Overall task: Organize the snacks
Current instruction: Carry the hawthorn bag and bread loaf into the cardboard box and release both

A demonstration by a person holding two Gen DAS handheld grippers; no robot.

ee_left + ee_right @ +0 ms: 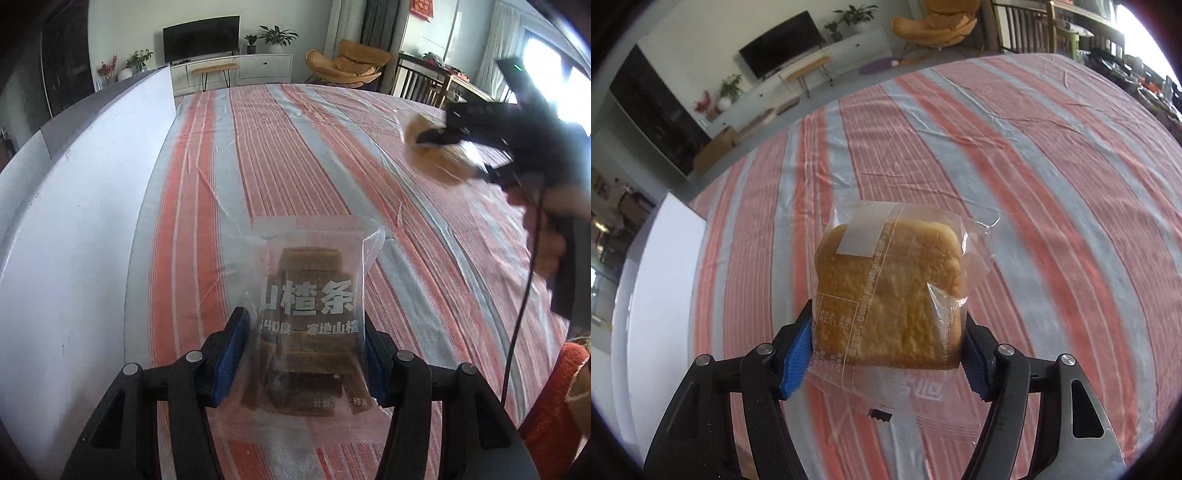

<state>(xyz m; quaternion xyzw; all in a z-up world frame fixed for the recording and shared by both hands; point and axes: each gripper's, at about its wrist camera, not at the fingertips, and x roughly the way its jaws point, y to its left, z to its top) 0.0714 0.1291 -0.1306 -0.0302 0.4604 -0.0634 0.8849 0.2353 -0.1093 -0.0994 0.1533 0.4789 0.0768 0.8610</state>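
My left gripper (301, 354) is shut on a clear bag of brown hawthorn strips (310, 295) with white lettering, its blue pads pressing both side edges above the striped cloth. In the right wrist view my right gripper (886, 354) is shut on a wrapped slice of golden bread (890, 291), a pad against each side, and the packet hangs above the cloth. The left wrist view also catches the right gripper (443, 147), blurred at the upper right, with the bread packet (439, 168) in its jaws.
A red, grey and white striped tablecloth (295, 147) (997, 147) covers the wide table. A tall white board (74, 221) (657, 295) stands along its left edge. A person's hand (550, 236) and a black cable (517, 321) are at the right, above an orange-red cloth (550, 406).
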